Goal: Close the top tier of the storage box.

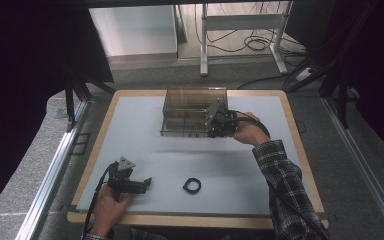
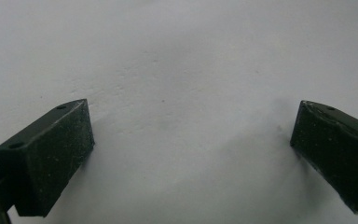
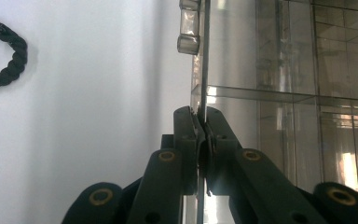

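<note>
Relative to the transparent compartment box [image 1: 194, 112] on the table: the person's right arm, just right of the box, wears a long plaid sleeve [image 1: 286, 187] in dark and light checks, cuff at the wrist. The right gripper [image 3: 202, 122] is black, with a grey three-cornered plate on top and a black cable looping behind it; its linkage arms carry brass-coloured round pins and dark screw holes. The left gripper [image 1: 147, 182], well nearer than the box, is black with a similar grey plate and trailing black cable. Its jaws are blocky black pads [image 2: 56, 154], finely speckled, with small screw holes on top. The left forearm is bare.
</note>
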{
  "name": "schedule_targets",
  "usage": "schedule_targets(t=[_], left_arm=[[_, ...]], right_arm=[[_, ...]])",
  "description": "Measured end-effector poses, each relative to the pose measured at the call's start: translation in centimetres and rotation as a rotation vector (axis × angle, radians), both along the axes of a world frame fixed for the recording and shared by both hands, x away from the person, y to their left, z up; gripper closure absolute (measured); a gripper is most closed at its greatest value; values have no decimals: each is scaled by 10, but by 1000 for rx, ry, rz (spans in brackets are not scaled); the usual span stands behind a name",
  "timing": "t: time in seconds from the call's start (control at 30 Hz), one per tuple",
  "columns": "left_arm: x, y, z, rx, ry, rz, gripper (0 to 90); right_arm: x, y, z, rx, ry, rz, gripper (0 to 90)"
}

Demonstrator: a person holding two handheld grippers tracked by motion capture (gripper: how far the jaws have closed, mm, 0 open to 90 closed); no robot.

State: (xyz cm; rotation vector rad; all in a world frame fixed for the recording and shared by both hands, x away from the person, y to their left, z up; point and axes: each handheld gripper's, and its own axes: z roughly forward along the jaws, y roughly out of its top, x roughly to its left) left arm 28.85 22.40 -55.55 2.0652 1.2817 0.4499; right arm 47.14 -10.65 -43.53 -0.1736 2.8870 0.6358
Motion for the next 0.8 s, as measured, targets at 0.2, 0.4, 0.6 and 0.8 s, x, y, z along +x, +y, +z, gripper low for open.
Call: schedule_targets(t=[0.2,0.4,0.6,0.8], left_arm=[[0,0,0,0,0,0,0],[0,0,0,0,0,0,0],[0,0,0,0,0,0,0],[0,0,0,0,0,0,0]], right_arm=[[-3,0,0,-4,-5,5,852],[-4,-1,-2,-12,-12,8,853],[-5,-1,-2,0,-13,3,845],[-8,-2,2,24,-22,-11,809]])
